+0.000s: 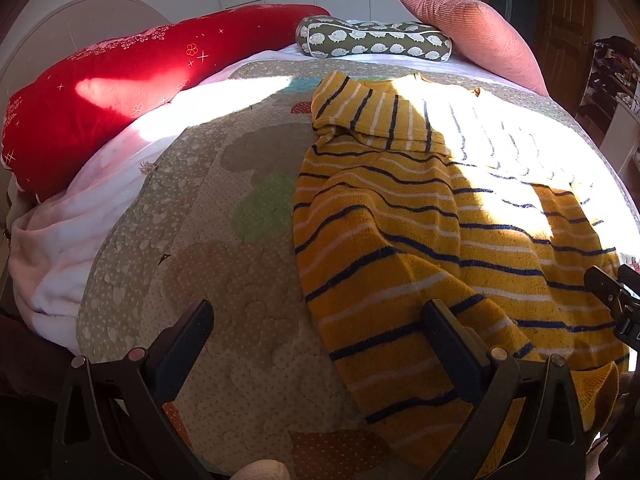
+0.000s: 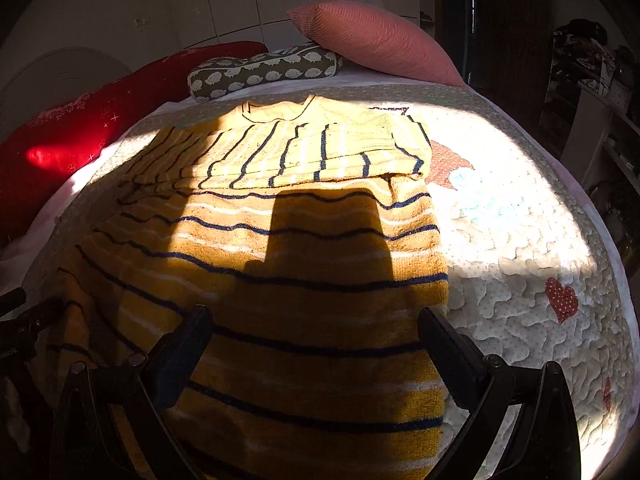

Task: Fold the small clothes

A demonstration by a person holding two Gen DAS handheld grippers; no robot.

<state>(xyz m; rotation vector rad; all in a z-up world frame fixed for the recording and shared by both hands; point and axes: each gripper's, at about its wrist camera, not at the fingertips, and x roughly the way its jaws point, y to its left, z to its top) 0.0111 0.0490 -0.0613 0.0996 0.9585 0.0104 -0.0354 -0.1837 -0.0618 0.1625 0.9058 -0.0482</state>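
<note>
On quilt (image 1: 192,208), striped sweater (image 1: 420,240).

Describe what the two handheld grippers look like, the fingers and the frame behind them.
Both the left gripper and the right gripper look alike: two flat, wedge-shaped black fingers on dark angled linkage bars, joined by round metallic pivot pins. No cables, sleeves or readable markings show.

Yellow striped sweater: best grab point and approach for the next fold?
Probably the near hem of the yellow striped sweater, one corner per gripper, coming from the near bed edge. The sleeves already look folded across the chest, the hem lies nearest, and both the left gripper and right gripper hover open above it.
</note>
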